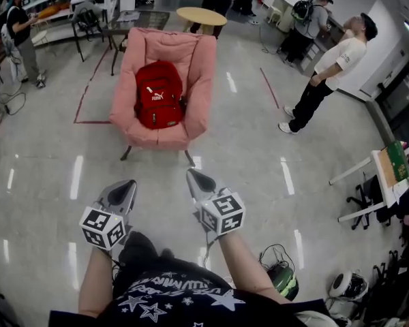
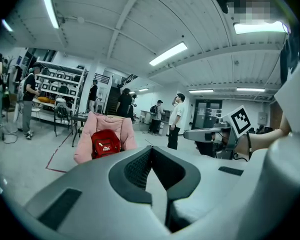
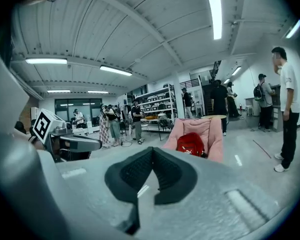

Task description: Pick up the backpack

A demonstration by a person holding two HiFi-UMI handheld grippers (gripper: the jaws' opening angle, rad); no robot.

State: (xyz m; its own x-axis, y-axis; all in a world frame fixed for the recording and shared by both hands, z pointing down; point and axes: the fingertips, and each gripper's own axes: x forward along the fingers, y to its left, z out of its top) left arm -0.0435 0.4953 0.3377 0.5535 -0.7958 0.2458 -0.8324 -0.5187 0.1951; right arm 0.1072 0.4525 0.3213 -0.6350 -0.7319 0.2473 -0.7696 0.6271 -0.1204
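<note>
A red backpack (image 1: 158, 94) is propped upright on the seat of a pink armchair (image 1: 199, 67), well ahead across the floor. The left gripper (image 1: 122, 192) and right gripper (image 1: 198, 181) are held side by side, both clenched with nothing between the jaws, well apart from the backpack.

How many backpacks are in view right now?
2. A red fabric backpack sits upright on the seat of the pink padded armchair; a dark backpack is on a standing person, upper right in the head view. Others may be hidden among bystanders.
</note>
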